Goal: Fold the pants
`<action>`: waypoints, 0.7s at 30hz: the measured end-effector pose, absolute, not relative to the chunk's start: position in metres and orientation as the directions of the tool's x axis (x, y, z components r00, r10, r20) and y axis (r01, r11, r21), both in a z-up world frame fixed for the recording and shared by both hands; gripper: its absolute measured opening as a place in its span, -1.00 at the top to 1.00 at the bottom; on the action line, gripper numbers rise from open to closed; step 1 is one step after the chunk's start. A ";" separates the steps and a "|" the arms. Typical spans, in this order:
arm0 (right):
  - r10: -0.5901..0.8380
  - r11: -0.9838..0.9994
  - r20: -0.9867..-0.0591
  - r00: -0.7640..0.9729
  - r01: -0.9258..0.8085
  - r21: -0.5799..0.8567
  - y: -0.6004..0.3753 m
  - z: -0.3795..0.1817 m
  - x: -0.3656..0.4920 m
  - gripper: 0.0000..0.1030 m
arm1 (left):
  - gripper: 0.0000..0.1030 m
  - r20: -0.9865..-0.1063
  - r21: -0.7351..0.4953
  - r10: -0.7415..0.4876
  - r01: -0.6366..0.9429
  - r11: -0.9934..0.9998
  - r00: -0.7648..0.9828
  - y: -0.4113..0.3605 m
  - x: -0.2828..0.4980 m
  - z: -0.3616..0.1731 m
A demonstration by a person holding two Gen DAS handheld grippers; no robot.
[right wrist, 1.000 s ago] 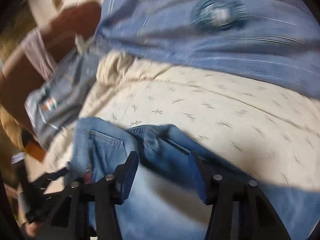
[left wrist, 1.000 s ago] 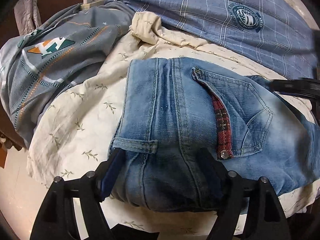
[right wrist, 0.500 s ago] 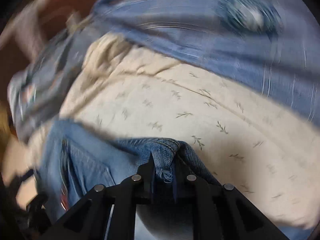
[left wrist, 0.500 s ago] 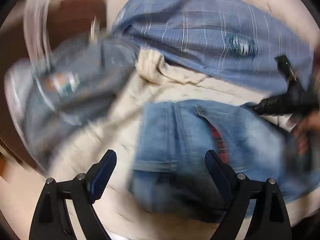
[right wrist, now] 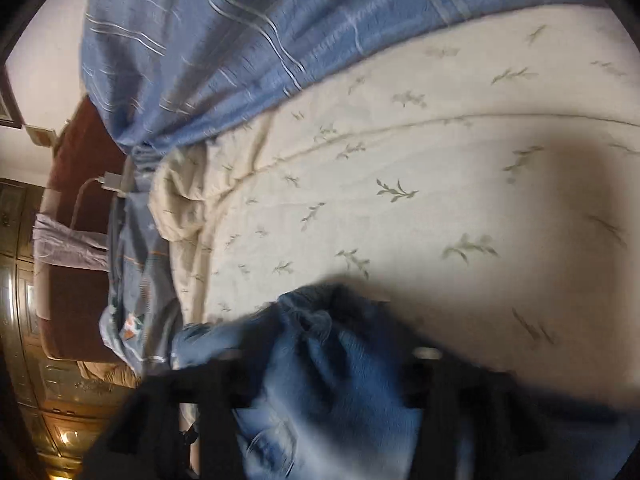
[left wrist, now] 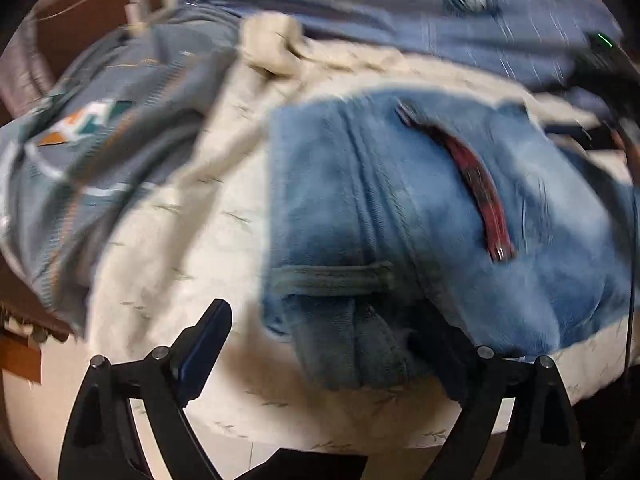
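Note:
Light blue jeans (left wrist: 420, 216) lie folded on the cream leaf-print sheet (left wrist: 180, 248), back pocket with a red plaid trim facing up. My left gripper (left wrist: 320, 344) stands open and wide at the waistband end. Its left finger (left wrist: 204, 344) is over bare sheet and its right finger lies against the denim. In the blurred right wrist view, my right gripper (right wrist: 324, 368) has its jaws opening, with a bunched part of the jeans (right wrist: 320, 360) loose between the fingers. The right gripper (left wrist: 600, 64) also shows as a dark shape at the jeans' far right.
A blue checked quilt (left wrist: 380, 8) with a round badge lies at the back of the bed. A grey garment (left wrist: 100, 128) with an orange and teal logo sits at left, near a white charger (right wrist: 110, 180) and brown headboard (right wrist: 76, 184). The bed edge and pale floor (left wrist: 24, 408) lie below left.
The left jaws let go of the jeans' waistband and spread wider. The right jaws shut on a denim fold, then parted again, while that gripper rolled and moved along the bed.

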State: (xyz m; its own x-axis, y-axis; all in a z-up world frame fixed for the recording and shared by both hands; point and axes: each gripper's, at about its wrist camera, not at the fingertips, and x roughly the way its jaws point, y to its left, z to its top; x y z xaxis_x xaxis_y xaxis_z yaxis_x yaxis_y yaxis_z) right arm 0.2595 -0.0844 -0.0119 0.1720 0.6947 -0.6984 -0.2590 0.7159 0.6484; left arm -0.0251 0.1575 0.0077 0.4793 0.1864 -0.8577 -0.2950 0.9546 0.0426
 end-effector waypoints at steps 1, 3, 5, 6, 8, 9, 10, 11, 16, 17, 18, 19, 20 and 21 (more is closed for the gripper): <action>0.683 0.725 -0.700 0.210 -0.309 0.615 -0.090 0.000 0.245 -0.21 | -0.80 -0.843 0.011 0.175 -0.309 0.951 0.508 0.161 -0.028 0.015; 0.657 0.746 -0.709 0.256 -0.355 0.563 -0.100 0.014 0.222 -0.22 | -0.79 -0.824 -0.067 0.133 -0.329 0.942 0.551 0.162 -0.032 0.029; 0.670 0.734 -0.693 0.265 -0.378 0.564 -0.111 0.021 0.198 -0.22 | -0.79 -0.802 -0.169 0.055 -0.315 0.934 0.594 0.159 -0.035 0.039; 0.686 0.718 -0.680 0.257 -0.389 0.577 -0.115 0.023 0.184 -0.22 | -0.80 -0.787 -0.194 0.032 -0.296 0.935 0.616 0.155 -0.036 0.043; 0.711 0.686 -0.653 0.260 -0.462 0.563 -0.117 0.026 0.141 -0.22 | -0.80 -0.779 -0.184 0.052 -0.307 0.934 0.625 0.151 -0.033 0.048; 0.703 0.683 -0.658 0.269 -0.512 0.521 -0.113 0.025 0.120 -0.22 | -0.80 -0.773 -0.193 0.059 -0.324 0.926 0.631 0.153 -0.032 0.049; 0.686 0.684 -0.669 0.287 -0.570 0.456 -0.107 0.024 0.096 -0.22 | -0.80 -0.774 -0.206 0.057 -0.336 0.919 0.631 0.156 -0.032 0.049; 0.664 0.681 -0.680 0.310 -0.627 0.379 -0.099 0.020 0.073 -0.22 | -0.80 -0.779 -0.217 0.054 -0.350 0.911 0.625 0.161 -0.031 0.048; 0.551 0.604 -0.754 0.356 -0.794 0.066 -0.052 -0.006 0.016 -0.21 | -0.80 -0.798 -0.196 0.090 -0.398 0.896 0.596 0.173 -0.041 0.050; 0.527 0.590 -0.761 0.380 -0.808 0.005 -0.042 -0.010 0.012 -0.21 | -0.79 -0.803 -0.202 0.088 -0.408 0.890 0.590 0.176 -0.043 0.050; 0.506 0.572 -0.764 0.400 -0.819 -0.051 -0.034 -0.014 0.008 -0.21 | -0.79 -0.804 -0.208 0.089 -0.418 0.884 0.587 0.178 -0.046 0.050; 0.473 0.550 -0.767 0.433 -0.826 -0.127 -0.023 -0.022 0.005 -0.18 | -0.79 -0.805 -0.214 0.088 -0.425 0.879 0.586 0.181 -0.047 0.050; 0.446 0.547 -0.773 0.452 -0.821 -0.165 -0.020 -0.027 0.005 -0.06 | -0.80 -0.809 -0.217 0.086 -0.432 0.875 0.581 0.183 -0.048 0.049; 0.430 0.549 -0.789 0.439 -0.821 -0.158 -0.016 -0.032 0.008 0.40 | -0.79 -0.811 -0.219 0.087 -0.439 0.872 0.578 0.184 -0.049 0.050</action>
